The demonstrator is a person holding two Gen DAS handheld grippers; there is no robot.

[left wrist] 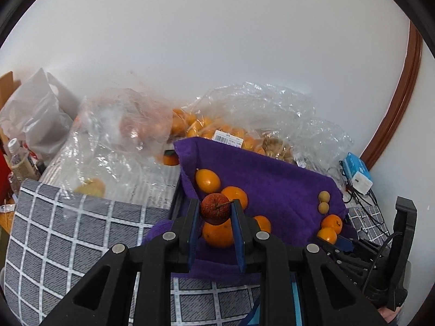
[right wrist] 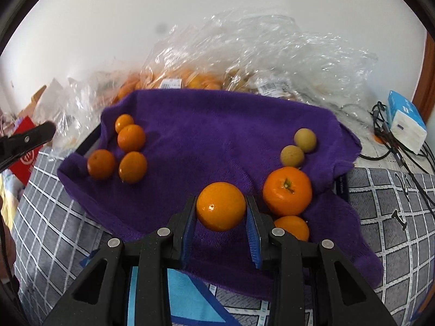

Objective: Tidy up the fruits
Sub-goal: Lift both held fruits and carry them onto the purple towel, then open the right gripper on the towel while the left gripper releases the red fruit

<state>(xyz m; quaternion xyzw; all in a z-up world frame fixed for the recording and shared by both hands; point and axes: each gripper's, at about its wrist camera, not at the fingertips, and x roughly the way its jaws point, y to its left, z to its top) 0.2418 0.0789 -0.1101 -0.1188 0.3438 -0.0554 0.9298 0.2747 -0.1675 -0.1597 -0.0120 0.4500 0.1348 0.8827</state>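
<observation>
The sorting was partly done. On the purple towel [right wrist: 217, 135] the fruits already lay in groups: four small oranges [right wrist: 127, 149] together near its left edge, two pale brown round fruits [right wrist: 299, 146] touching each other near its right edge, and just below them a larger mandarin [right wrist: 287, 191] with another orange [right wrist: 292, 226] beside it.

Two fruits were not yet placed. The left gripper [left wrist: 216, 209] was clamped on a small red fruit [left wrist: 215, 208] with a thin stem, holding it above the oranges at the left side of the towel. No other red fruit could be seen on the towel, so I judged that this one would begin a new group (where exactly, the pictures did not tell). The right gripper [right wrist: 220, 206] was gripping a smooth orange [right wrist: 220, 206] between its blue pads, in the air over the front edge of the towel, close to the mandarin; it probably belonged to that group.

Behind the towel, clear plastic bags [right wrist: 244, 62] contained many more oranges and some brownish fruits, so much work seemed to remain.
</observation>
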